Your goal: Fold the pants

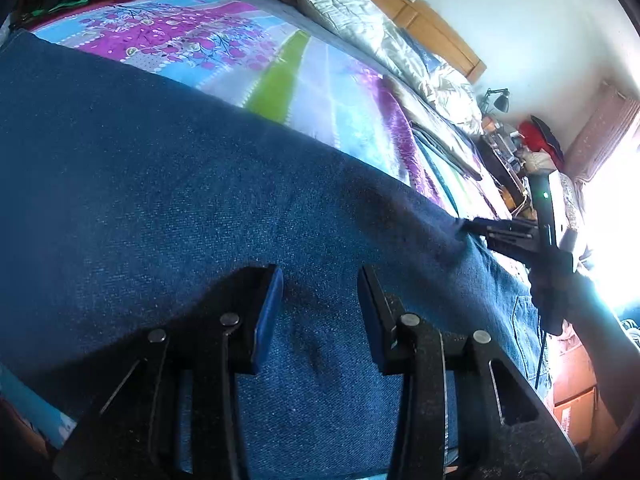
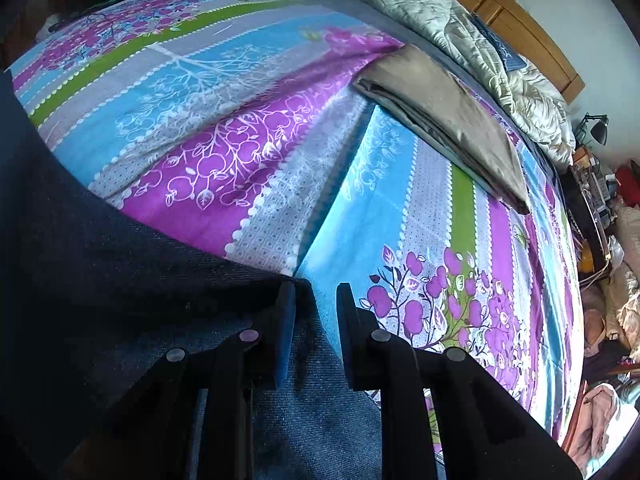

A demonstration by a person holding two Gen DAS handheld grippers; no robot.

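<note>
My pants [image 1: 200, 200] are dark blue denim — my bedsheet [image 2: 240, 140] striped purple, sky blue, green, with white branch prints.

You have dark blue denim pants [image 1: 200, 184] spread flat across the near part of the bed, smooth and largely unwrinkled. Their far edge runs diagonally, and a stitched pocket shows at the right end.

This is a bedroom in a home. A big bed [image 2: 280, 128] has a bright flowery sheet, a puffy quilt [image 2: 460, 28], a wooden headboard [image 2: 532, 36], and a small lamp [image 2: 598, 128] nearby.
</note>
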